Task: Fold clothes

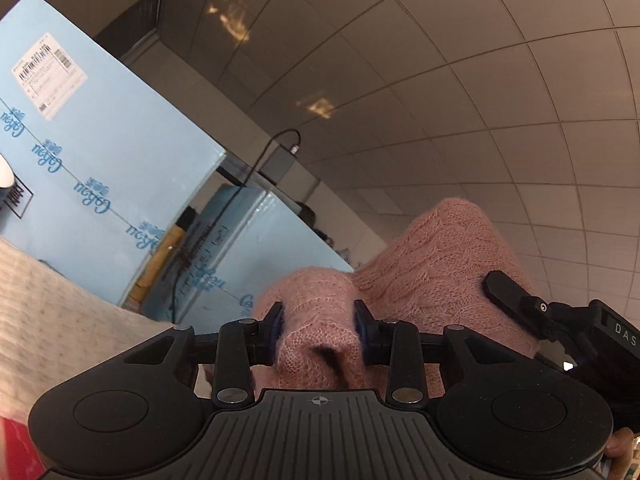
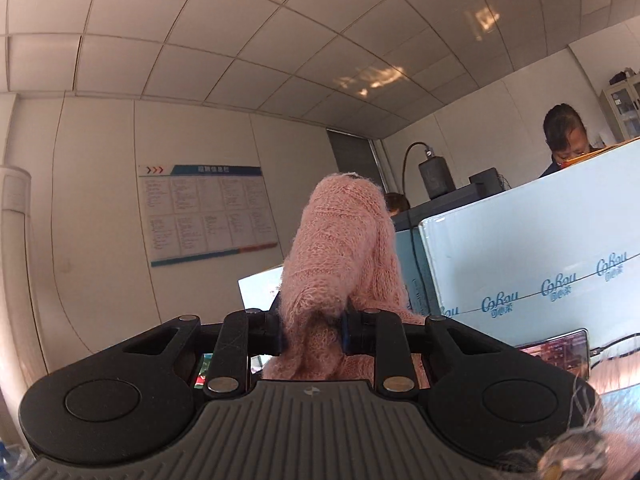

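A fuzzy pink knitted sweater (image 1: 432, 264) is lifted up in the air, both cameras tilted toward the ceiling. My left gripper (image 1: 318, 330) is shut on a bunched fold of the pink sweater, which rises to the right behind it. The right gripper's black finger (image 1: 508, 292) shows in the left wrist view, against the same sweater. In the right wrist view my right gripper (image 2: 313, 326) is shut on a thick bunch of the pink sweater (image 2: 340, 240), which stands up above the jaws and hangs below them.
Light blue cartons (image 1: 100, 152) stand stacked at left. A cream textured cloth (image 1: 52, 312) lies at lower left. White cartons (image 2: 540, 264), a phone (image 2: 556, 352), a wall notice board (image 2: 204, 216) and a person (image 2: 568, 140) are around the right gripper.
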A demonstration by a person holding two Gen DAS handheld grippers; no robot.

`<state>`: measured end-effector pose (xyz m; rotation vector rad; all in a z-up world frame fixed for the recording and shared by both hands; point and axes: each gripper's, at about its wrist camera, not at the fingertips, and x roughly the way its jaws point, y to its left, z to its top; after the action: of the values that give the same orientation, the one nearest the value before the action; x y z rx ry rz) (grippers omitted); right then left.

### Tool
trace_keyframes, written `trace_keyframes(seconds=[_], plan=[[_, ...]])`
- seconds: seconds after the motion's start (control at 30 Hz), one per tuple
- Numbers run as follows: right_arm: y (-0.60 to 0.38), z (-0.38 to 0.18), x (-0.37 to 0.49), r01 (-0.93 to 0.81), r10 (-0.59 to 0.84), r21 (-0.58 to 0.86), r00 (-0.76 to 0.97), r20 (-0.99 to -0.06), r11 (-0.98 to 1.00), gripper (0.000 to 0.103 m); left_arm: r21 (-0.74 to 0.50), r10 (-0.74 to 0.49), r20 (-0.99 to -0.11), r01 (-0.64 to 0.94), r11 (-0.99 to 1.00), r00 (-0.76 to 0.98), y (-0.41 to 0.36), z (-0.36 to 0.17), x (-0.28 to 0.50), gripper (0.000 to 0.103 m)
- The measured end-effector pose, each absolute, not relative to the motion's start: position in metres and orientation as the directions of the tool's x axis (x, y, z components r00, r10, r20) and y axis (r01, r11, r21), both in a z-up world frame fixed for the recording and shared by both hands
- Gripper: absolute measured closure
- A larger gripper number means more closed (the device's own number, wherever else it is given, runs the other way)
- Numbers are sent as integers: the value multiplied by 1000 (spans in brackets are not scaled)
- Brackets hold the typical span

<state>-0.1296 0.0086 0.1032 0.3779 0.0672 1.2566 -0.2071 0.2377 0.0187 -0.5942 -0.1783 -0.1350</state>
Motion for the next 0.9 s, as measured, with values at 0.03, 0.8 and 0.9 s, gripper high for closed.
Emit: trace_keyframes(seconds=[0.03,0.8,0.9], plan=[[-8,105,-127,-902,931,346,327,162,257,81,-559,-111,195,204,804,974,226,20,-202,70],[-241,-29,-115,-440,849,803,508,-147,402,39,-146,85,-219,-119,982,972,93,2,-222,26],[-243,-26,-116,-458,882,817,455,-123,350,39,-67,23,-148,-33,997,989,71,9,-229,15]])
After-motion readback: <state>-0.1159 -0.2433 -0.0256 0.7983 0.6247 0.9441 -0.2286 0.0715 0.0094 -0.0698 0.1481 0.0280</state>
